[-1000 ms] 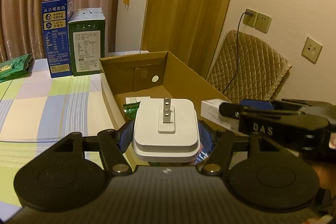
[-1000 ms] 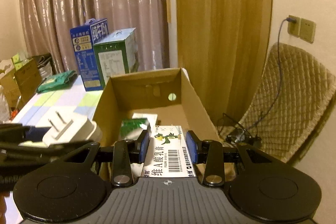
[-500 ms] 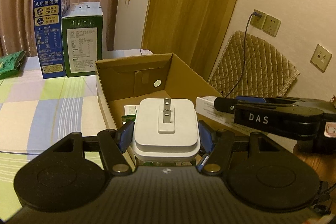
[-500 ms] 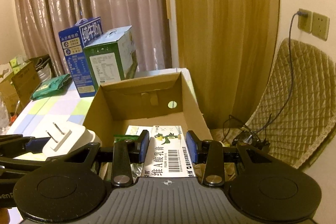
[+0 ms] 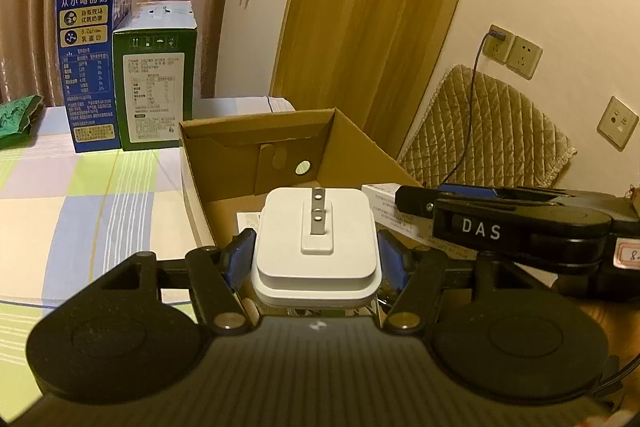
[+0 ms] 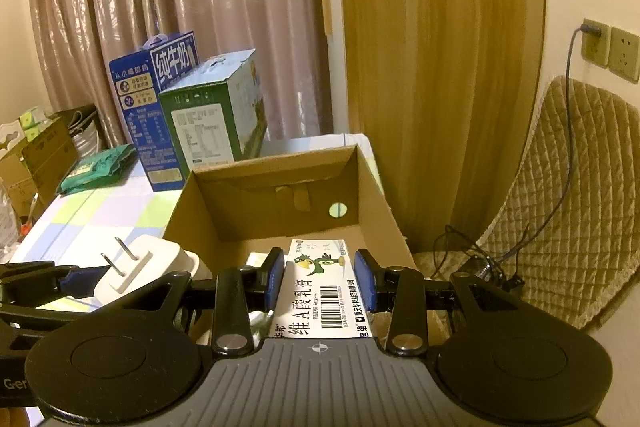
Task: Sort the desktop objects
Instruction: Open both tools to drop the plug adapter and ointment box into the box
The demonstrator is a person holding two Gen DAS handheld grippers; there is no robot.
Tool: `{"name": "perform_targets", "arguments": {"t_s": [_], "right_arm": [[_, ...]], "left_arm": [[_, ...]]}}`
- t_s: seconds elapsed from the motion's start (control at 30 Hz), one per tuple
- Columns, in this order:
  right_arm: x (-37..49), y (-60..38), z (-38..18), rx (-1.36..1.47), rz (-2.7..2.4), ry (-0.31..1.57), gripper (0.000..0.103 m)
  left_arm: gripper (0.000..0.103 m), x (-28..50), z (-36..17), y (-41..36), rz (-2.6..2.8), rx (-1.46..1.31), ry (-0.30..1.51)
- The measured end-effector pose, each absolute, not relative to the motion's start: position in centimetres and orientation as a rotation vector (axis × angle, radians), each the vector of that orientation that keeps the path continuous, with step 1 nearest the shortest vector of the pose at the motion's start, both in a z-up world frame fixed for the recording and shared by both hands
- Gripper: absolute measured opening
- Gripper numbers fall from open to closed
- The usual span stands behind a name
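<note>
My left gripper (image 5: 316, 255) is shut on a white plug adapter (image 5: 316, 247), prongs up, held above the near part of an open cardboard box (image 5: 256, 135). In the right wrist view the same white plug adapter (image 6: 136, 267) shows at the lower left, over the box's left wall. My right gripper (image 6: 320, 279) is shut on a white ointment box (image 6: 320, 291) with a green bird print and a barcode, above the cardboard box (image 6: 280, 167). That ointment box (image 5: 384, 203) and the right gripper's black body show at the right of the left wrist view.
A blue milk carton (image 5: 88, 67) and a green carton (image 5: 156, 79) stand behind the cardboard box on the checked tablecloth (image 5: 60, 195). A green packet (image 6: 96, 171) lies at the far left. A quilted chair (image 6: 568, 195) and wall sockets (image 6: 608, 47) with a cable are on the right.
Both grippers have moved forward over the cardboard box, each keeping its hold. The box's far wall and the cartons now look nearer.
</note>
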State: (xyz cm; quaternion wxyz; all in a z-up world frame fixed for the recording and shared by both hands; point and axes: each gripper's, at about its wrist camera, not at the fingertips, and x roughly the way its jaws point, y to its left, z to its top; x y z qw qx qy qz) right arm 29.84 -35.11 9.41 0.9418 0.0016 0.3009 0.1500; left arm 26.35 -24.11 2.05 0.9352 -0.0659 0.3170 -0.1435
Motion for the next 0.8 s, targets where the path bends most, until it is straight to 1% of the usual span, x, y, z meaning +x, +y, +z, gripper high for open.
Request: {"name": "perform_targets", "arguments": {"t_s": [0.1, 0.13, 0.17, 0.23, 0.4, 0.57, 0.6, 0.67, 0.7, 0.73, 0.77, 0.8], "right_arm": [[30.4, -35.5, 9.5, 0.047, 0.316, 0.603, 0.036], [30.6, -35.6, 9.5, 0.065, 0.324, 0.601, 0.037], [30.9, -35.8, 9.5, 0.083, 0.326, 0.611, 0.044], [31.1, -36.2, 9.5, 0.111, 0.322, 0.613, 0.057], [30.5, -37.1, 9.9, 0.131, 0.304, 0.609, 0.062], [28.9, -37.7, 10.0, 0.121, 0.296, 0.609, 0.083], [28.5, -37.8, 10.0, 0.117, 0.292, 0.610, 0.085], [27.7, -37.9, 10.1, 0.108, 0.277, 0.616, 0.093], [27.2, -38.0, 10.2, 0.101, 0.268, 0.620, 0.095], [26.6, -38.1, 10.3, 0.092, 0.262, 0.622, 0.098], [26.0, -38.2, 10.4, 0.082, 0.261, 0.622, 0.101], [25.3, -38.3, 10.5, 0.071, 0.260, 0.621, 0.101]], "left_arm": [[0.061, 26.9, 2.0, -23.8, -0.303, -0.159, 0.652], [0.068, 27.1, 2.0, -23.6, -0.306, -0.175, 0.655], [0.072, 27.2, 2.0, -23.5, -0.301, -0.183, 0.658], [0.073, 27.3, 2.0, -23.3, -0.297, -0.178, 0.655], [0.072, 26.7, 1.8, -22.6, -0.282, -0.186, 0.659], [0.073, 25.5, 1.8, -22.3, -0.264, -0.178, 0.668], [0.074, 25.2, 1.9, -22.3, -0.260, -0.175, 0.668], [0.080, 24.5, 2.1, -22.2, -0.249, -0.170, 0.668], [0.081, 24.1, 2.3, -22.2, -0.242, -0.167, 0.667], [0.085, 23.6, 2.4, -22.1, -0.236, -0.164, 0.668], [0.089, 23.1, 2.6, -22.1, -0.234, -0.156, 0.669], [0.092, 22.7, 2.8, -22.2, -0.232, -0.148, 0.669]]}}
